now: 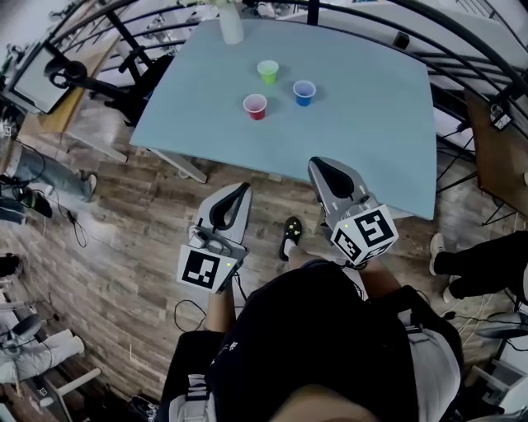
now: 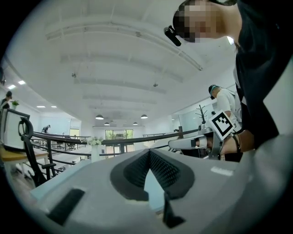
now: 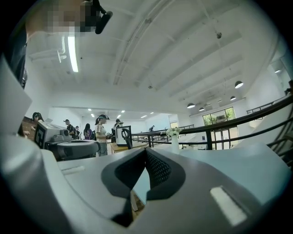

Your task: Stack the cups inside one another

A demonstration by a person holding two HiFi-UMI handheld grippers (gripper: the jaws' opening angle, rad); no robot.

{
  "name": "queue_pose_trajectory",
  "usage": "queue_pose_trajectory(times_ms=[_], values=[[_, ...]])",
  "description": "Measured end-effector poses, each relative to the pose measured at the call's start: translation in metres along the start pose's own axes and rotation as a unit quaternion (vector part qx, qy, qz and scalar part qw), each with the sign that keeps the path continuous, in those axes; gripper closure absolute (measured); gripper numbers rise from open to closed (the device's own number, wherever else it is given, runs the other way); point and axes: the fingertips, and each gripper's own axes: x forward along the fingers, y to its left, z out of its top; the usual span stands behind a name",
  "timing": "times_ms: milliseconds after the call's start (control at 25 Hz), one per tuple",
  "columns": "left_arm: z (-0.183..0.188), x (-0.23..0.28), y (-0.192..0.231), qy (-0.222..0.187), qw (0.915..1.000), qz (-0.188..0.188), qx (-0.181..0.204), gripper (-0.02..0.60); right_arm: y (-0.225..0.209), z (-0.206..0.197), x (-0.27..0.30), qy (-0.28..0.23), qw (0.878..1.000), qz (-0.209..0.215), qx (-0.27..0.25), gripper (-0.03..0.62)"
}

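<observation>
Three small cups stand apart on the pale blue table (image 1: pixel 363 140): a green cup (image 1: pixel 267 72) farthest back, a blue cup (image 1: pixel 304 92) to its right, and a red cup (image 1: pixel 255 106) nearest me. My left gripper (image 1: pixel 242 188) hovers short of the table's near edge, over the wooden floor, its jaws shut and empty. My right gripper (image 1: pixel 318 162) reaches just over the near edge, also shut with nothing in it. Both point level toward the table. No cup shows in either gripper view; each sees only its own closed jaws, the left gripper (image 2: pixel 149 153) and the right gripper (image 3: pixel 146 151).
A white vase (image 1: pixel 231 25) with flowers stands at the table's far edge. Black railings (image 1: pixel 462 49) curve round the back and right of the table. A person's legs (image 1: pixel 478 264) are at the right, and chairs and desks at the left.
</observation>
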Motion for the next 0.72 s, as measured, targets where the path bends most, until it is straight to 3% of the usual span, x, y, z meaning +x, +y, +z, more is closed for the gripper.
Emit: queue_pose_trajectory(times_ms=[720], values=[[-0.024,0.134,0.115,0.02,0.9995,0.003,-0.026,0.598,-0.124,-0.002,0.118,0.015,0.999,-0.031,0.009,0.582]])
